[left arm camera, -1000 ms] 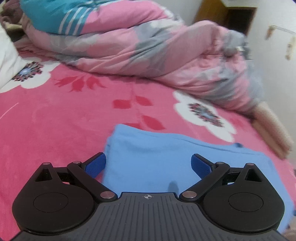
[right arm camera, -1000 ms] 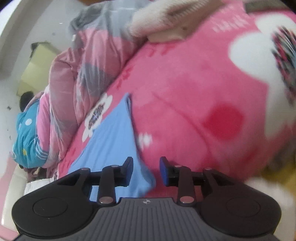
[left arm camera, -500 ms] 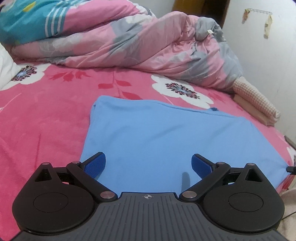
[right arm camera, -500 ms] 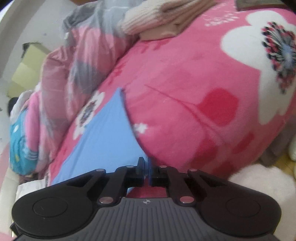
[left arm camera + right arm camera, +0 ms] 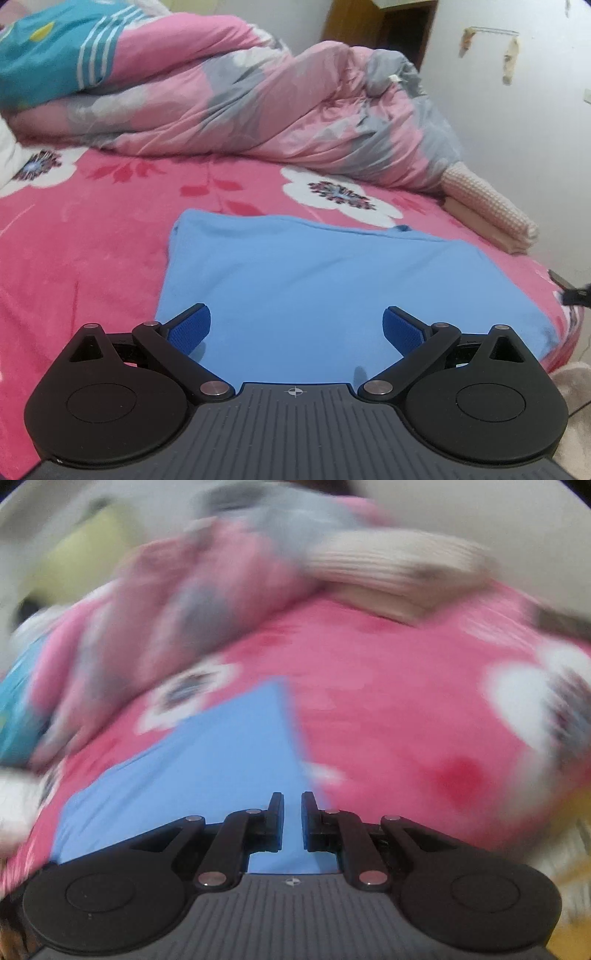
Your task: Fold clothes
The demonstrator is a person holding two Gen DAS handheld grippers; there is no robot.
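Observation:
A light blue garment [image 5: 332, 280] lies folded flat as a rectangle on the pink flowered blanket [image 5: 74, 240]. My left gripper [image 5: 295, 328] hovers over the garment's near edge, its blue-padded fingers [image 5: 188, 326] spread wide and nothing between them. At the far right edge of that view a dark piece of my right gripper [image 5: 576, 295] shows beside the garment's right corner. The right wrist view is blurred by motion. In it the right gripper [image 5: 292, 812] sits above the blue garment [image 5: 221, 760] near its right edge, jaws a narrow gap apart, with no cloth visibly pinched.
A bunched pink and grey quilt [image 5: 258, 110] fills the back of the bed. A folded cream knit [image 5: 487, 218] lies at the right edge by the white wall. A white pillow [image 5: 5, 155] shows at far left, a wooden door frame [image 5: 369, 29] behind.
The right gripper shut at the garment's right corner half a second ago, and its jaws now stand slightly apart while it swings. The left gripper drew back and stayed open.

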